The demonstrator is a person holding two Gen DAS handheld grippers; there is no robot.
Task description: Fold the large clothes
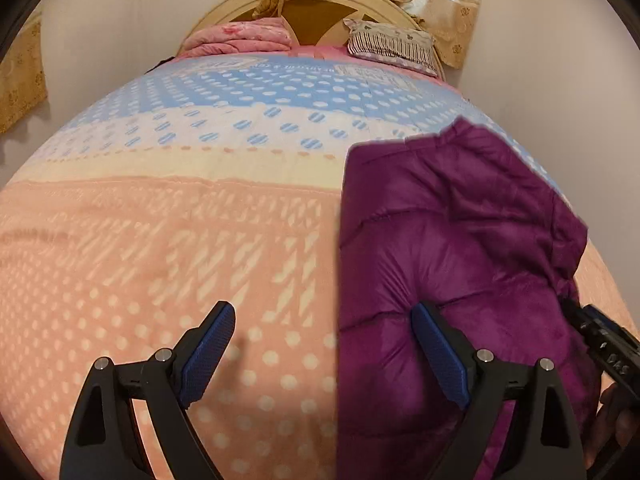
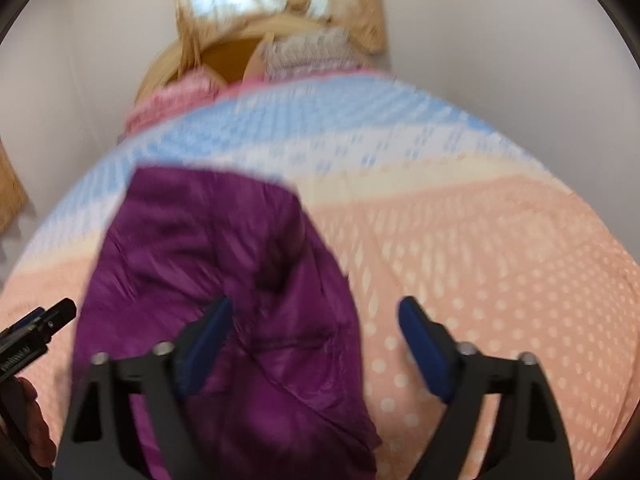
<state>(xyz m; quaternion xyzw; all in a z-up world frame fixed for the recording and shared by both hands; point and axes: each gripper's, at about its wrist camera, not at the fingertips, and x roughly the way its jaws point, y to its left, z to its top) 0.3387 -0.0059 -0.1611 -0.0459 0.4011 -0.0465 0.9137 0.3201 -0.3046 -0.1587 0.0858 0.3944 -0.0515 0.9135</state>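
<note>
A: Where's the jacket?

B: On the bed, a purple padded bundle, long axis running near to far. It lies between the two tools: right of the left gripper, left of the right gripper.

A: Jaws?

B: Both spread wide, holding nothing. Each inner finger overlaps the jacket's edge; I can't tell whether they touch it.

A: Obstacles?

B: None nearby. Pillow and pink quilt sit far off at the headboard.

**Blurred, cropped and covered**

The right wrist view is smeared throughout: the pillows and curtain are mere smudges. The purple jacket runs off the bottom edge in both views and covers the bedspread beneath.
</note>
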